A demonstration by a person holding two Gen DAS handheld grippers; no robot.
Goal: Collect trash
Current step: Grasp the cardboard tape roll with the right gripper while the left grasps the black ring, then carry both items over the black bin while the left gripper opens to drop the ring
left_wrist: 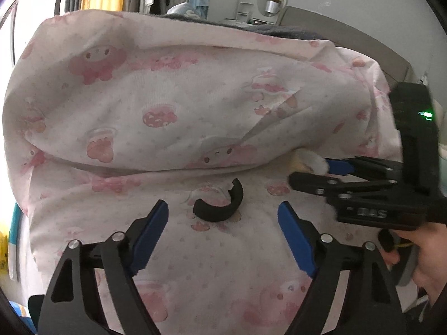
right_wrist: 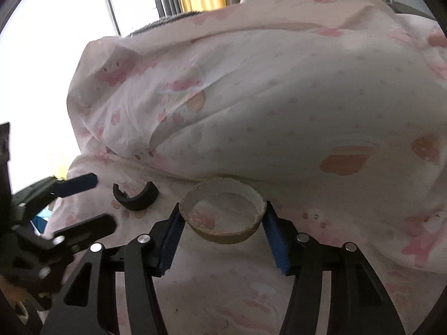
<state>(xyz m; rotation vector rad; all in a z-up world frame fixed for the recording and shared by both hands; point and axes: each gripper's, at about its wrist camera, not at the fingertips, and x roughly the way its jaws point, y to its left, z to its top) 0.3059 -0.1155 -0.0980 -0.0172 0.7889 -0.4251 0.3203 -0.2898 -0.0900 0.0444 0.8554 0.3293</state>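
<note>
Surface: we find a bed covered by a pink-printed sheet (left_wrist: 212, 265), with a bulky quilt (left_wrist: 181, 89) of the same print heaped behind the working area.
Left claw (left_wrist: 223, 223): we record it open, its blue pads (left_wrist: 151, 237) spread wide and holding nothing; it hovers just short of the black ring fragment.
Black ring fragment (left_wrist: 220, 203): a broken C-shaped piece lying on the sheet, in line with the gap of the left claw but touching neither pad. In the right wrist view we see the same piece (right_wrist: 137, 198) to the left of the cardboard ring, apart from it.
Right claw (right_wrist: 222, 229): we record it closed on the cardboard ring, one blue pad pressed to each side.
Cardboard ring (right_wrist: 223, 215): a short, pale, open-ended band, held at the foot of the quilt; whether it rests on the sheet we cannot tell.
Right claw from the left wrist view (left_wrist: 310, 173): it reaches in from the right, and the ring (left_wrist: 307, 163) shows only as a blurred pale shape at its tips.
</note>
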